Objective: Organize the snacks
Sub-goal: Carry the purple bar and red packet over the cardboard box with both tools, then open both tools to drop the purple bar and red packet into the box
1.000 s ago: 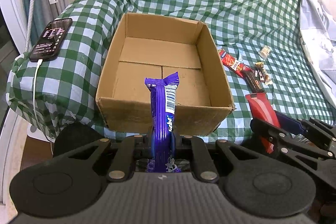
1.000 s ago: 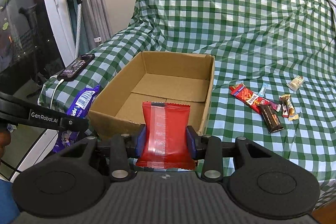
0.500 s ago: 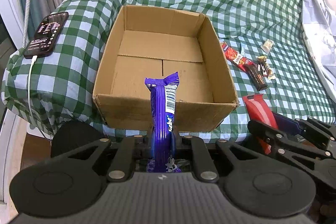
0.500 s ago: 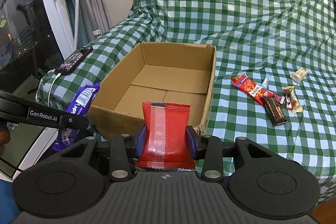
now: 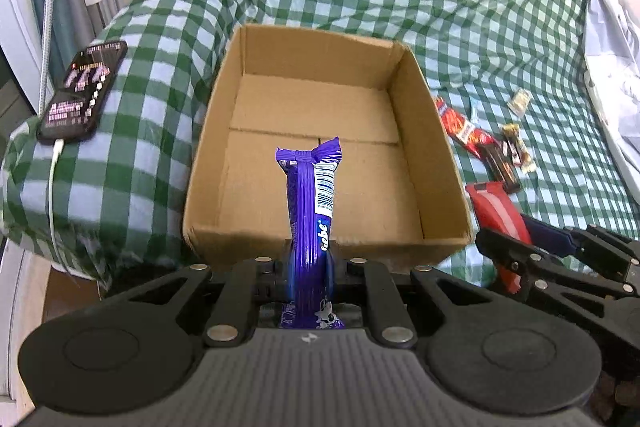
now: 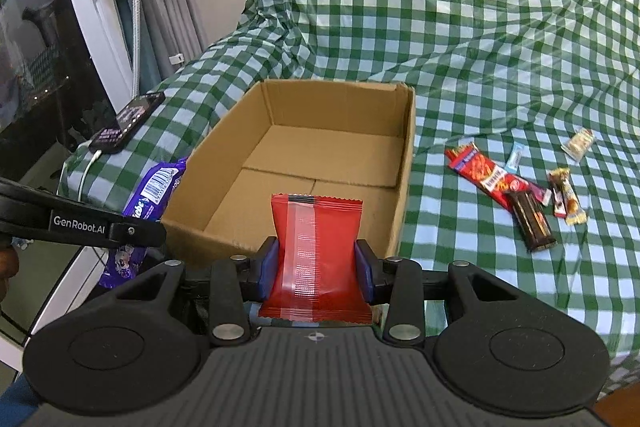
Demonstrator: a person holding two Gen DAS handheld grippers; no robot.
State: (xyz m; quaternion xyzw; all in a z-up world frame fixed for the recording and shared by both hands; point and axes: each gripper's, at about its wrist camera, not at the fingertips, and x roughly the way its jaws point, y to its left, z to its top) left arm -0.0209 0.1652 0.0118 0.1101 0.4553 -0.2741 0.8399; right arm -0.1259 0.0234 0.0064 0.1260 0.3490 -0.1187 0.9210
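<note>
Left wrist view: left claw grips purple bar, right claw grips red packet, near cardboard box; early release could miss it.

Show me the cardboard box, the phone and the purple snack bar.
Box [image 5: 320,163]: left wrist view, on its bare floor.
Phone [image 5: 82,93]: left wrist view, middle of its lit screen.
Purple bar [image 5: 310,211]: left wrist view, mid-wrapper, above the gripper.
</note>
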